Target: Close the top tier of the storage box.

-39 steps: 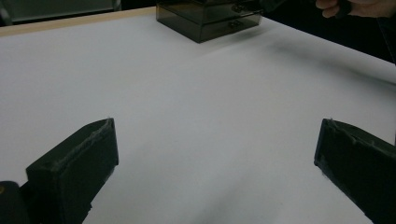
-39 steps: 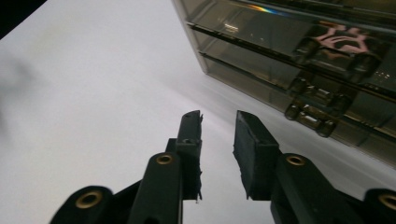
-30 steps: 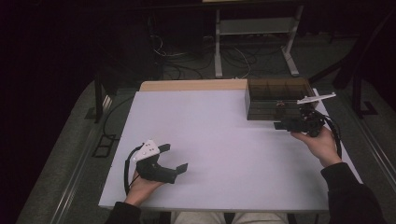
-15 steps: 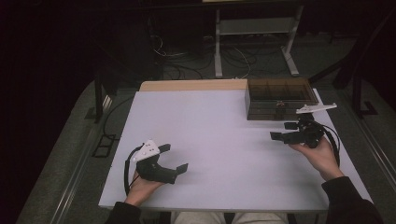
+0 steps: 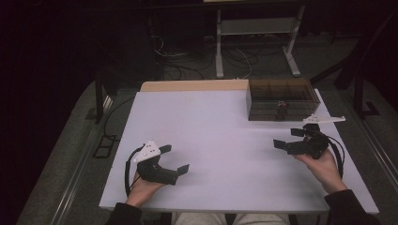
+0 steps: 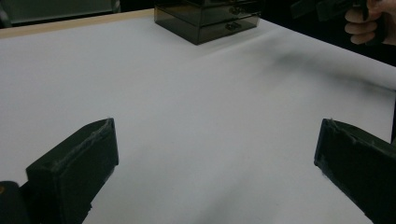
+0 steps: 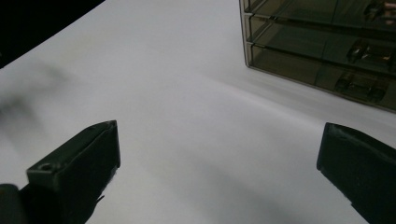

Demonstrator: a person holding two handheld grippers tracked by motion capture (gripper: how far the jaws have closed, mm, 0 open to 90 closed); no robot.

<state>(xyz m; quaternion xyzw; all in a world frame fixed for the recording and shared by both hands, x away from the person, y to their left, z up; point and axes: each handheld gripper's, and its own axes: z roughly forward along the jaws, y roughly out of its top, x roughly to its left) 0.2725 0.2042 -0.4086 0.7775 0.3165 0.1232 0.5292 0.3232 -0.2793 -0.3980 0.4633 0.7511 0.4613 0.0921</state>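
The right gripper (image 5: 290, 139), right of centre, has just been opening — jaws wide, nothing between them. The left gripper (image 5: 174, 160), lower left, gapes empty too. The smoky drawer box (image 5: 280, 99) sits upper right, just above the right gripper — apart from it.

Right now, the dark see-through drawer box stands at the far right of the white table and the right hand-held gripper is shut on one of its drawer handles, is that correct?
Not quite. The drawer box does stand at the far right of the table, but the right hand-held gripper holds nothing: the right gripper view shows its jaws wide apart over bare table, short of the box. They have just been opening.
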